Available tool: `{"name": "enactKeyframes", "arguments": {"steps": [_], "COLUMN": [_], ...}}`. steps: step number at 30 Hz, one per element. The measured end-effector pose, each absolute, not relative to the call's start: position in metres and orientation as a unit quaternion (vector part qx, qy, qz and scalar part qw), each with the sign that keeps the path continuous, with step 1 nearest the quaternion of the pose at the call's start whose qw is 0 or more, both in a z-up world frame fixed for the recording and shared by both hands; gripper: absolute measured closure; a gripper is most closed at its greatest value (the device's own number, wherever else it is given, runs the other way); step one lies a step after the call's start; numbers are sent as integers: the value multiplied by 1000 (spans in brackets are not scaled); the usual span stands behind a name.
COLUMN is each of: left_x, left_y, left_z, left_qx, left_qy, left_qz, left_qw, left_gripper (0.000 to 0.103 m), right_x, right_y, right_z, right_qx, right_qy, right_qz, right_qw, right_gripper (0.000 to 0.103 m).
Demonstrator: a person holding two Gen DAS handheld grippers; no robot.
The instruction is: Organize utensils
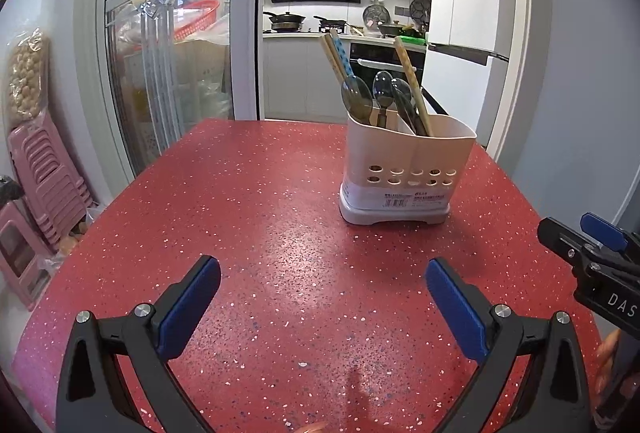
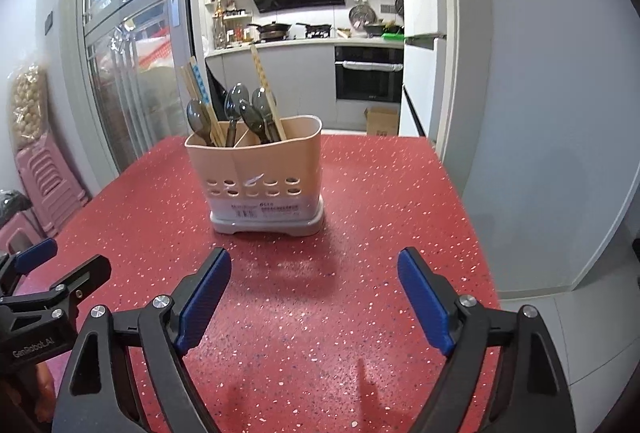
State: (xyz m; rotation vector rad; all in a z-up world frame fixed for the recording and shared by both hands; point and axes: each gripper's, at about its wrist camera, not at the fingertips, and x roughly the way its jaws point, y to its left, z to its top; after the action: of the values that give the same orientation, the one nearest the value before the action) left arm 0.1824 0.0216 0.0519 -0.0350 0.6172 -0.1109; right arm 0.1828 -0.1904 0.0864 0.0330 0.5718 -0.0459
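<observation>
Red speckled table (image 1: 248, 201) carried the beige utensil holder (image 1: 404, 169), upright, toward the far right corner, its perforated long face turned to the cameras. Inside, spoons (image 1: 357, 99) stood handle-down with bowls up, and chopsticks (image 1: 412, 83) stood on end, long axes near vertical; the left chopsticks leaned left, the right one leaned left at its top too. A divider split the holder into two compartments, with utensils in both.

Left gripper (image 1: 322, 291) sat over the near part of the table, pitched down toward the surface, aimed at bare tabletop left of the holder; jaws wide apart, nothing between the blue pads (image 1: 188, 307). Right gripper (image 2: 314, 287) sat beside it, also pitched down, pointing more squarely at the holder; jaws spread wide, nothing held, well short of the holder. Each gripper's tip showed at the edge of the other's wrist view, so they were side by side, not touching
</observation>
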Motion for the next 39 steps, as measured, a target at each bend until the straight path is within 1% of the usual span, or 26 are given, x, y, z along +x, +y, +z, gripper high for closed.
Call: {"name": "enactKeyframes", "arguments": {"steps": [13,25,39], "left_x": [174,168,166], "left_y": [18,20,17], "left_z": [64,51,52], "left_qx": [-14,-20,-13], "left_qy": [270,264,245], "left_qz": [-55,-50,-47], "left_qw": [961,963,968], "left_gripper": [0,0,0], "right_x": [176,166,162], "right_y": [-189,-185,-186], "right_z": [94,86,86], "right_qx": [8,-6,-7], "right_qy": [249,223,201], "right_qz": [-28,-47,-55], "right_qw": [968,974,978], "right_gripper": [15,15,15]}}
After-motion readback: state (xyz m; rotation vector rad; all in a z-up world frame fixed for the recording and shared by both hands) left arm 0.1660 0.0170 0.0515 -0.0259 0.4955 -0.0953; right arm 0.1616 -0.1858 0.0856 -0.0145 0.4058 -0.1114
